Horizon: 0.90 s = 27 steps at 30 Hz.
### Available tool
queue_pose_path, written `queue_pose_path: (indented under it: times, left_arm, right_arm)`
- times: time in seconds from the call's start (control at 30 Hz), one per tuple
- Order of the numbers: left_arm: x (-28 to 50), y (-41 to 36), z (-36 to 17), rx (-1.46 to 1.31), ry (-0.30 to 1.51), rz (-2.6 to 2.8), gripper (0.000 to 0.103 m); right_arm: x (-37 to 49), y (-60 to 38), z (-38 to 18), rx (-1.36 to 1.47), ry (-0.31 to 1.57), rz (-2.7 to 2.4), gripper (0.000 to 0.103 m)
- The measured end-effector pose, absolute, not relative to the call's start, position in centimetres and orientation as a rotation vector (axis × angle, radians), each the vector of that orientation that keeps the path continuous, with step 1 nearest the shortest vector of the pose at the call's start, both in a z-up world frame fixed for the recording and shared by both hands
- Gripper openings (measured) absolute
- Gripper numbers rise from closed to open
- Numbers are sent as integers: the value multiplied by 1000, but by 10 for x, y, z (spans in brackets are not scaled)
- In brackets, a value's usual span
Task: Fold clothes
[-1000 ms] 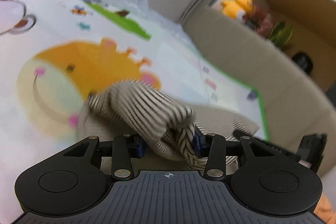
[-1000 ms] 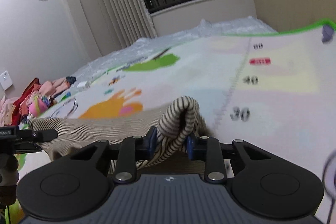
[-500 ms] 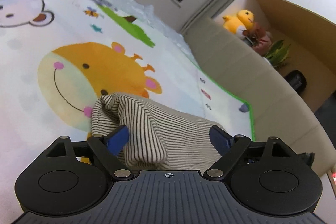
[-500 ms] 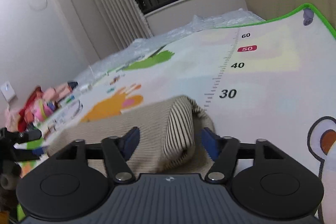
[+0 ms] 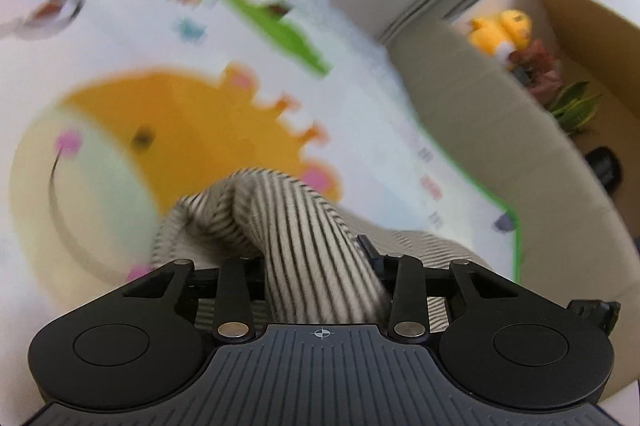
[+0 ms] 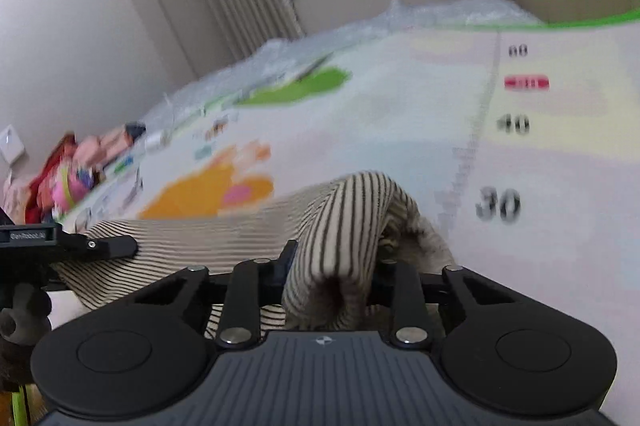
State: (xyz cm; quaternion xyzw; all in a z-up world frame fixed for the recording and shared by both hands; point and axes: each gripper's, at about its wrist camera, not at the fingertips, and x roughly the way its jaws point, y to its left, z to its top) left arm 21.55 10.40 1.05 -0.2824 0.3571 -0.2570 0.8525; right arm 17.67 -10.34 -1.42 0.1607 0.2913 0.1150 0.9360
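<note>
I had the left gripper [image 5: 320,262] and right gripper [image 6: 332,266] each clamped on the striped cloth [image 6: 344,222]. The mat [image 6: 540,154] read 30, 40.

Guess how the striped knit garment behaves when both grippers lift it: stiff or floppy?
Likely floppy: the striped knit garment bunches into a soft hump inside the left gripper and the right gripper. Probably sags between them, as its span toward the play mat droops. Seems light.
</note>
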Motion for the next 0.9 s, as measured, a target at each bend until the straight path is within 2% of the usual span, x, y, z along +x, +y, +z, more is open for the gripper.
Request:
queue_pose_path:
  times: [0.17, 0.4, 0.5, 0.53, 0.6, 0.67, 0.7, 0.73, 0.83, 0.9]
  left_arm:
    - [192, 106, 30, -562, 699, -608, 39]
    - [144, 105, -11, -576, 817, -618, 41]
    - [135, 103, -29, -546, 857, -574, 44]
    - [133, 104, -29, -538, 852, -569, 44]
    - [130, 109, -23, -524, 841, -556, 53]
    - [124, 114, -12, -499, 826, -530, 76]
    - [120, 117, -6, -482, 815, -517, 81]
    - [115, 119, 0, -475, 805, -515, 85]
    - [102, 125, 15, -493, 810, -525, 86]
    - [95, 122, 21, -516, 836, -539, 86]
  right_arm:
    - [129, -110, 11, 340, 535, 285, 26]
    - [87, -108, -12, 313, 602, 282, 27]
    - [92, -104, -32, 232, 659, 222, 39]
    - [93, -105, -37, 215, 668, 205, 46]
    - [91, -110, -36, 239, 671, 207, 52]
    - [86, -113, -28, 206, 663, 183, 58]
    - [83, -114, -25, 188, 658, 171, 61]
    - [80, -116, -21, 170, 654, 158, 65]
    - [71, -128, -4, 196, 592, 143, 65]
    - [75, -132, 9, 189, 550, 144, 60]
